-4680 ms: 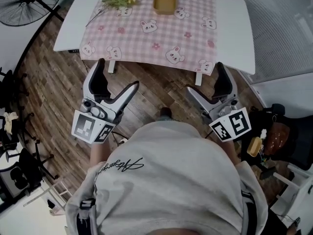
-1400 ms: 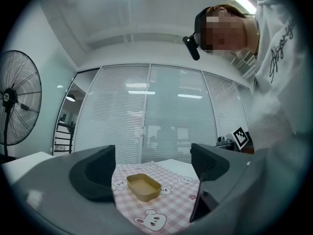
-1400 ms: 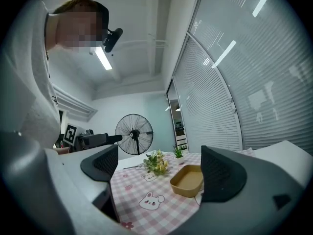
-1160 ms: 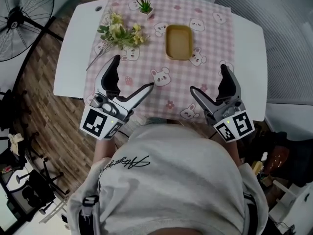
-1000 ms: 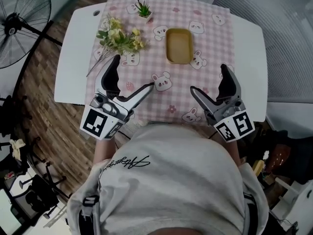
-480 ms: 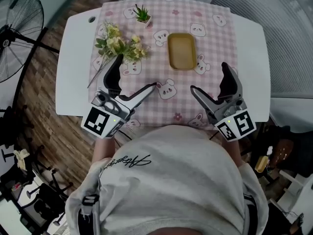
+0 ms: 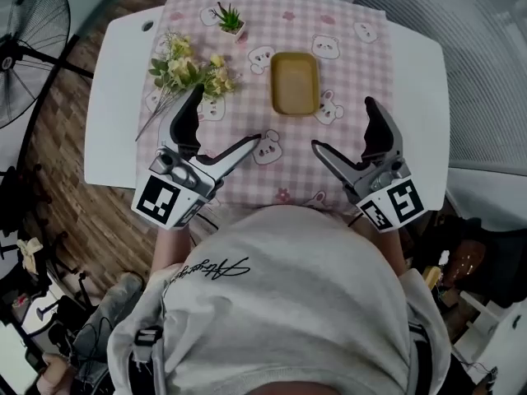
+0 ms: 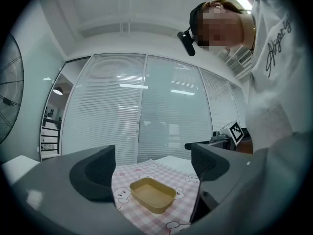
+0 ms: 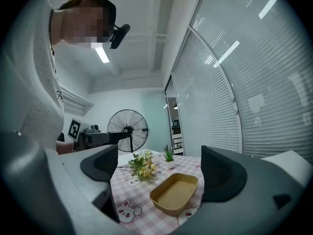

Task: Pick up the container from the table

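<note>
Near the worktop's (image 7: 111,105) left edge, a spray of flowers (image 7: 188,67) lies on the pink checked cloth (image 7: 362,64). The left gripper (image 7: 226,115) hovers over the near edge, jaws wide apart and empty. What seems a small potted plant (image 7: 230,17) stands by the far edge. The yellow container (image 7: 295,83) sits mid-cloth, untouched. The right gripper (image 7: 342,123) hovers over the near edge, jaws wide, holding nothing.
</note>
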